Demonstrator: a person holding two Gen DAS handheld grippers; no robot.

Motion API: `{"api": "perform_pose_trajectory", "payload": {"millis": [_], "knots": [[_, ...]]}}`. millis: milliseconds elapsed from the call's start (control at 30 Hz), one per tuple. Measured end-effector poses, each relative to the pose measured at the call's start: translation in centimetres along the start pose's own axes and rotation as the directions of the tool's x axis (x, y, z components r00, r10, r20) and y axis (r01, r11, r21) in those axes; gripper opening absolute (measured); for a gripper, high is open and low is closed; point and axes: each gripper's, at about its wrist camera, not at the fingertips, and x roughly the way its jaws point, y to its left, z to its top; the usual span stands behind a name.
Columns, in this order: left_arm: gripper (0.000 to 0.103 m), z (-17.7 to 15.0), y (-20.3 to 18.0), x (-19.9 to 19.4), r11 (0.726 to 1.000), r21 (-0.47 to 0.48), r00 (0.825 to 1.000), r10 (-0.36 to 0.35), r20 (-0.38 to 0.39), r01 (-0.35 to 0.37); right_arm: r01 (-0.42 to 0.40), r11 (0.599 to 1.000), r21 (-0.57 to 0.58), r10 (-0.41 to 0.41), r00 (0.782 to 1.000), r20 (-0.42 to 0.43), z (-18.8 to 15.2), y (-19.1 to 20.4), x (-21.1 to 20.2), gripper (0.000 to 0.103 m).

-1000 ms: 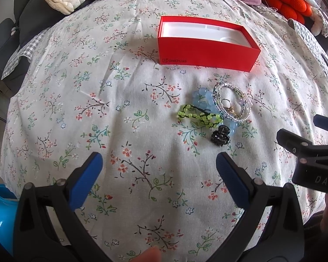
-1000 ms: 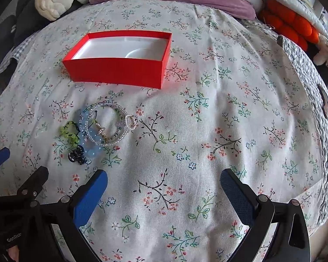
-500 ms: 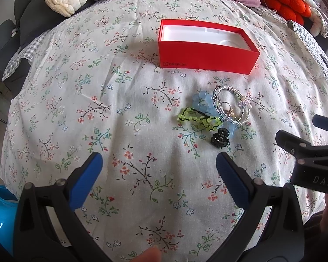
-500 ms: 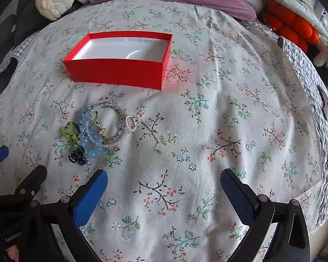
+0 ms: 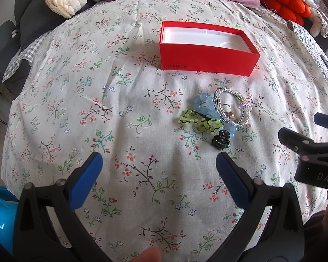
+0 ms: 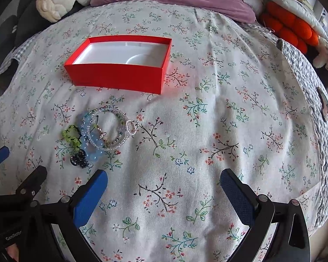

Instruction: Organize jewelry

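Grippers both spread wide, holding nothing: left gripper, right gripper, poised low over floral bed. Jewelry pile at 1 o'clock of left: black clip nearest, green bracelet, blue beads, clear bracelets overlapping. Red box beyond at 12, lid off, likely the destination.

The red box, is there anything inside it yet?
Empty. The red box has no lid on and shows only its bare white lining, while the jewelry pile lies on the bedspread in front of it.
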Motion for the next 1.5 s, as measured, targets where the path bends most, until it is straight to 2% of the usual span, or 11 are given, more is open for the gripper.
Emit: {"api": "perform_pose_trajectory", "payload": {"millis": [233,400,567,767,833,867,933,1033,1100,1233,1500], "knots": [[0.103,0.3,0.6,-0.3,0.999,0.004,0.999,-0.036,0.007,0.036,-0.020,1.000,-0.008,0.020,1.000,0.009,0.5,-0.4,-0.2,0.103],[0.103,1.0,1.0,-0.1,0.996,0.055,0.997,-0.060,-0.048,0.063,-0.105,0.994,0.023,0.105,0.994,-0.010,1.3,-1.3,-0.1,0.103],[0.103,2.5,1.2,0.0,0.993,0.055,0.991,-0.100,-0.091,0.105,-0.119,0.993,0.021,0.120,0.993,-0.021,2.3,-1.9,0.0,0.103],[0.099,4.7,1.2,0.7,0.978,0.058,0.978,-0.197,-0.064,0.200,-0.131,0.991,0.040,0.133,0.989,-0.060,3.4,-2.7,1.0,0.103],[0.085,5.3,1.4,1.8,0.965,0.035,0.964,-0.258,-0.065,0.260,-0.127,0.991,0.048,0.130,0.989,-0.069,3.6,-2.9,1.4,0.103],[0.073,5.7,1.5,2.5,0.954,0.009,0.950,-0.299,-0.086,0.301,-0.124,0.991,0.056,0.128,0.989,-0.075,3.6,-3.1,1.6,0.103],[0.063,6.5,1.9,3.8,0.906,-0.068,0.897,-0.424,-0.125,0.419,-0.123,0.990,0.074,0.130,0.988,-0.086,3.8,-3.4,1.9,0.103],[0.051,7.4,1.7,4.8,0.858,-0.108,0.849,-0.513,-0.130,0.502,-0.134,0.987,0.094,0.143,0.985,-0.101,4.1,-3.7,2.7,0.103],[0.043,8.0,1.1,5.3,0.847,-0.098,0.837,-0.532,-0.132,0.523,-0.133,0.985,0.108,0.145,0.984,-0.108,4.3,-3.8,3.2,0.103],[0.036,8.3,-0.2,6.3,0.832,-0.090,0.816,-0.555,-0.162,0.548,-0.140,0.982,0.127,0.156,0.980,-0.121,4.8,-4.0,4.0,0.103],[0.021,8.7,-1.0,7.8,0.823,-0.088,0.798,-0.566,-0.207,0.561,-0.144,0.980,0.136,0.163,0.977,-0.136,5.1,-4.4,4.7,0.103]]}}
